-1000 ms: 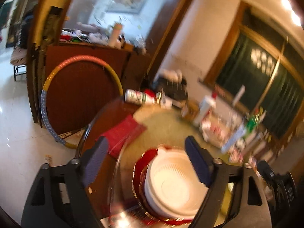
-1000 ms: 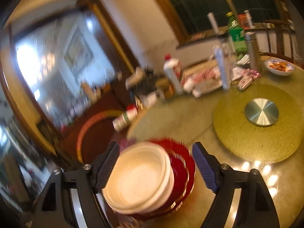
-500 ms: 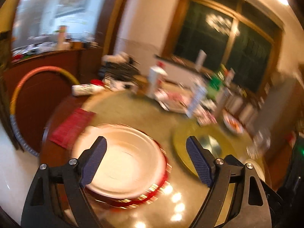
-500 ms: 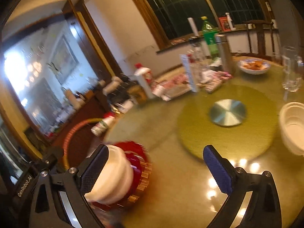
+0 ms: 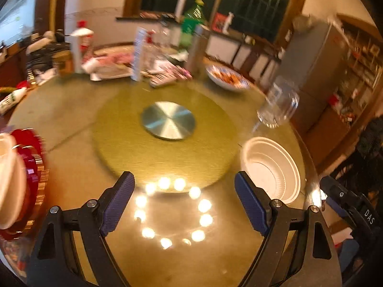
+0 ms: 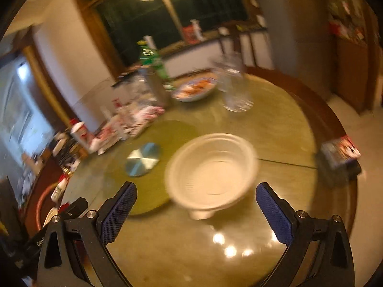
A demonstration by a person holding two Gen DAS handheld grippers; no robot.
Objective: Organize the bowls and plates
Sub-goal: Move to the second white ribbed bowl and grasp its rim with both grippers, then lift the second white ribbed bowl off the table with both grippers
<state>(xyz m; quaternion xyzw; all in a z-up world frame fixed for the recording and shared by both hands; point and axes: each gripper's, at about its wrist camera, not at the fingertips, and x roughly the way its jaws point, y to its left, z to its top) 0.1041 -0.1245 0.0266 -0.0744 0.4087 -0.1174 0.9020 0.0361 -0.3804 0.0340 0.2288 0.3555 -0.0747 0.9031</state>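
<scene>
A lone white ribbed bowl (image 5: 270, 169) stands on the round glass-topped table (image 5: 71, 162), at the right of the left wrist view. In the right wrist view that white bowl (image 6: 213, 169) sits just ahead of my right gripper (image 6: 196, 189), whose wide-open jaws are clear of it. My left gripper (image 5: 183, 179) is open over bare tabletop with nothing between its fingers. A stack of red plates (image 5: 33, 174) with a white bowl (image 5: 9, 179) on top lies at the far left edge.
A green turntable mat (image 5: 134, 153) with a metal hub (image 5: 167, 119) fills the table's middle. Behind it stand a clear glass (image 5: 277, 105), a dish of food (image 5: 227, 79), bottles and packets. A dark box (image 6: 340, 162) sits at the table's right rim.
Both views have swung right, away from the red plate stack toward the lone white bowl. The right jaws have spread wider. Nothing was picked up.
</scene>
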